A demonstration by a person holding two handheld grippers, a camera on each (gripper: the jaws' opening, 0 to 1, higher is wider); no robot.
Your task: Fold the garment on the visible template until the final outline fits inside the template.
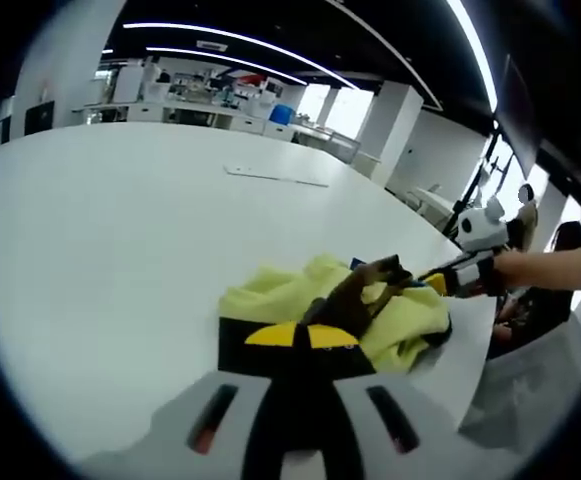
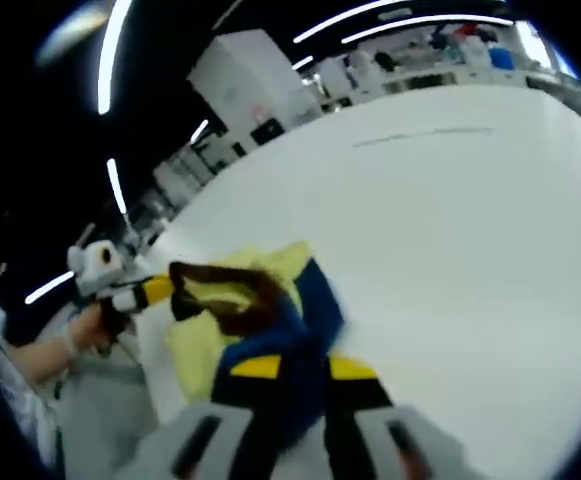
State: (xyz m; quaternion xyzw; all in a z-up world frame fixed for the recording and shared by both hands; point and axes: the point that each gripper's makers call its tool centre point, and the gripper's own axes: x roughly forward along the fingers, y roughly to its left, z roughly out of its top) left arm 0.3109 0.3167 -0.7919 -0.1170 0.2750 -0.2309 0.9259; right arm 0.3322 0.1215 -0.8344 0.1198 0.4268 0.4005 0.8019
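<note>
In the left gripper view the wide white worktop (image 1: 100, 260) fills the left and centre of the frame, and a thin pale strip (image 1: 275, 176) lies flat on it in the upper middle, well apart from everything else. At bottom centre the left gripper (image 1: 300, 345) rises with its yellow-tipped black jaws pressed together on the near edge of the garment (image 1: 400, 325) — a crumpled pale yellow piece with dark blue and brown parts, bunched on the worktop just right of centre. At the right of the frame the right gripper (image 1: 448, 278), held in a person's hand (image 1: 515, 268), reaches in and touches the garment's far side; whether those jaws pinch the cloth cannot be told from here. In the right gripper view the left gripper (image 2: 175, 295) comes in from the left edge, held by a hand (image 2: 80, 330), its tips at the brown part of the garment (image 2: 195, 345). At lower centre the right gripper (image 2: 295, 375) has its jaws closed on a blue fold of the cloth — the garment sits in a heap between the two grippers. The bare worktop (image 2: 470, 250) stretches away to the right.
</note>
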